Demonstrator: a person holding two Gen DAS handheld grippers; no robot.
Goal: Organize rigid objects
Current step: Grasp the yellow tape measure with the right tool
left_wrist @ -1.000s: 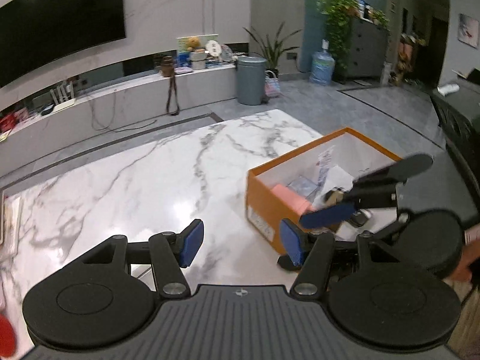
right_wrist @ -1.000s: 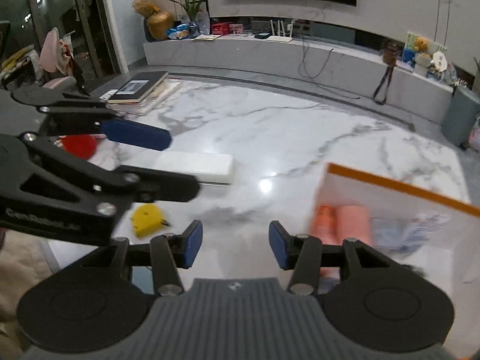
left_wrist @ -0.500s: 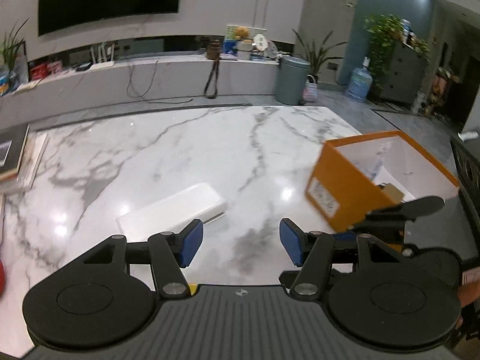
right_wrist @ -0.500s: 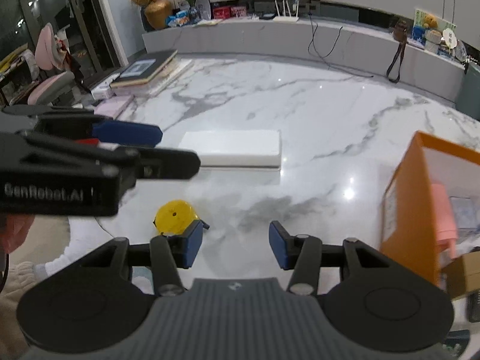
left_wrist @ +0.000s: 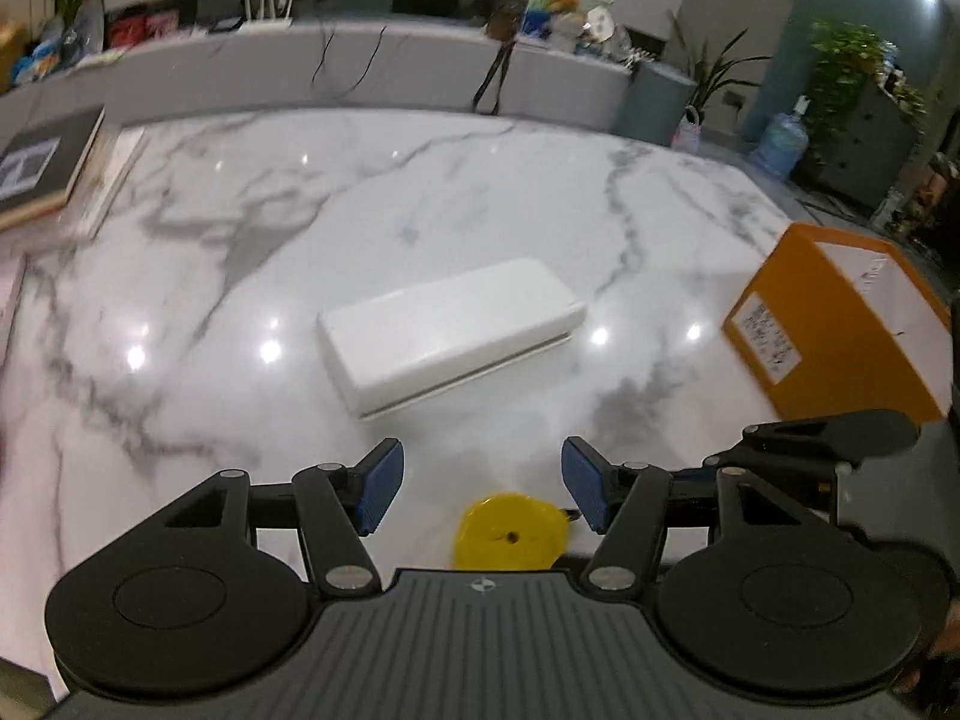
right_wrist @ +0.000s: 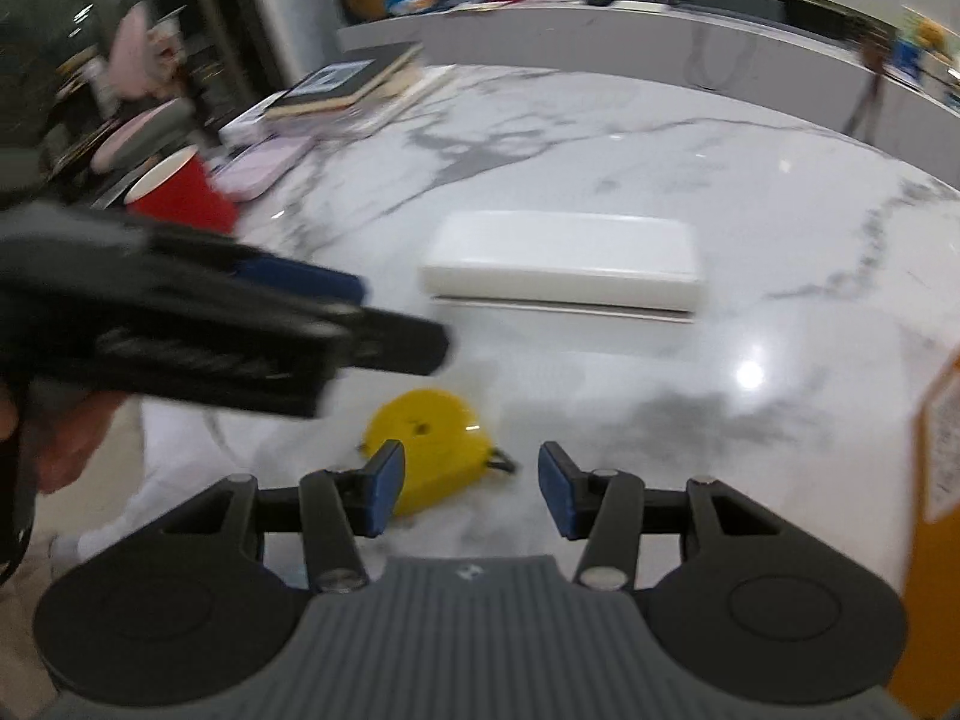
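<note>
Both tools are wide open and empty: left tool (left_wrist: 478,492) hangs over the yellow tape measure (left_wrist: 511,532), right tool (right_wrist: 468,489) just beside it on the marble surface (left_wrist: 480,204).

Marble table (left_wrist: 420,192), long low ledge (left_wrist: 360,66) (cluttered), potted plants (left_wrist: 852,72)

Left tongs (left_wrist: 477,486): jaws stood wide apart, blue pads facing each other, nothing between them.
Right tongs (right_wrist: 470,489): jaws likewise spread wide, empty.
Relative pose: the left tongs reached in from the left of the right wrist view, blurred; the right tongs lay just right of the left ones.
</note>
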